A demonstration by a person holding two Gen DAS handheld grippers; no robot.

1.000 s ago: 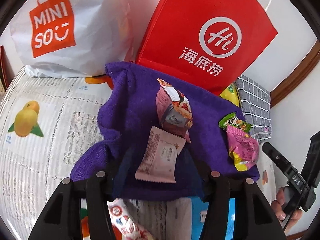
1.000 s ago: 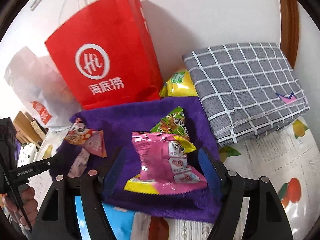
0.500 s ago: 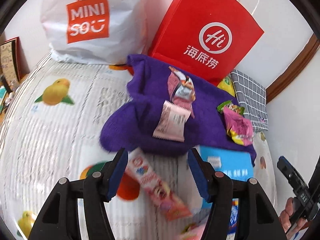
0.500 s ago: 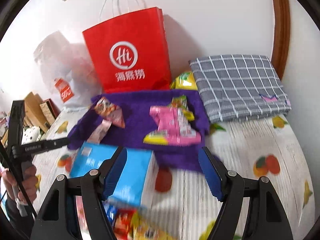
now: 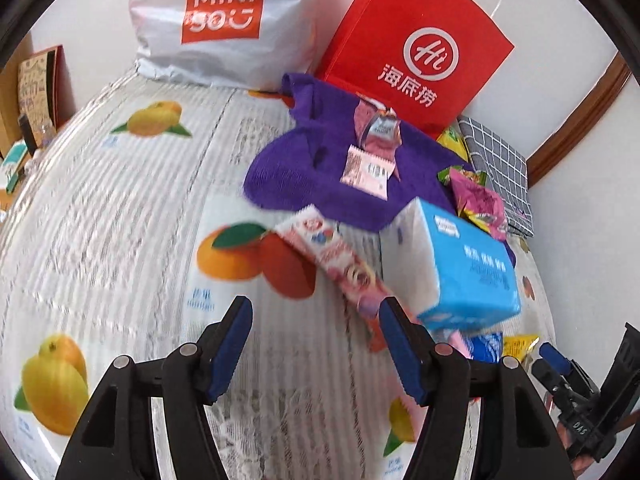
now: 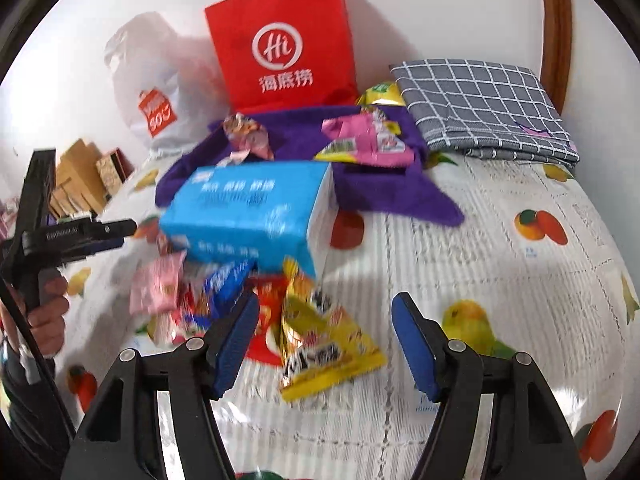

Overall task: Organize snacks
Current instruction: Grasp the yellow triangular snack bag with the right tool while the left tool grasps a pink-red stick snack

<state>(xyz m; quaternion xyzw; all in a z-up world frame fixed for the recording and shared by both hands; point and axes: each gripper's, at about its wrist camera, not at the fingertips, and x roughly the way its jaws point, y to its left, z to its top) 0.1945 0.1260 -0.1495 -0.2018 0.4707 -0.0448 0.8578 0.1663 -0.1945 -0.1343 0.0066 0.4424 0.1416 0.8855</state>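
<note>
My left gripper point(image 5: 315, 320) hangs over the fruit-print tablecloth point(image 5: 120, 220), its jaws opening with nothing between them. A long pink snack bar point(image 5: 336, 256) lies just beyond its right finger. My right gripper point(image 6: 326, 312) has its jaws closing around a yellow snack packet point(image 6: 324, 344), and the pads stand clear of it. A pile of loose snacks point(image 6: 192, 296) lies to its left. Farther back a purple cloth point(image 5: 304, 168) point(image 6: 384, 196) carries a pale pink packet point(image 5: 366, 170) and a bright pink packet point(image 6: 368, 142).
A blue tissue box point(image 5: 468, 264) point(image 6: 248, 208) sits between the cloth and the snack pile. A red paper bag point(image 5: 416, 56), a white plastic bag point(image 5: 224, 24) and a folded grey checked cloth point(image 6: 480, 108) stand along the wall. A person's hand point(image 6: 48, 316) holds the left gripper.
Both grippers have drawn back from the purple cloth toward the near side of the table. The two pink packets that were between their fingers now lie on the cloth.
</note>
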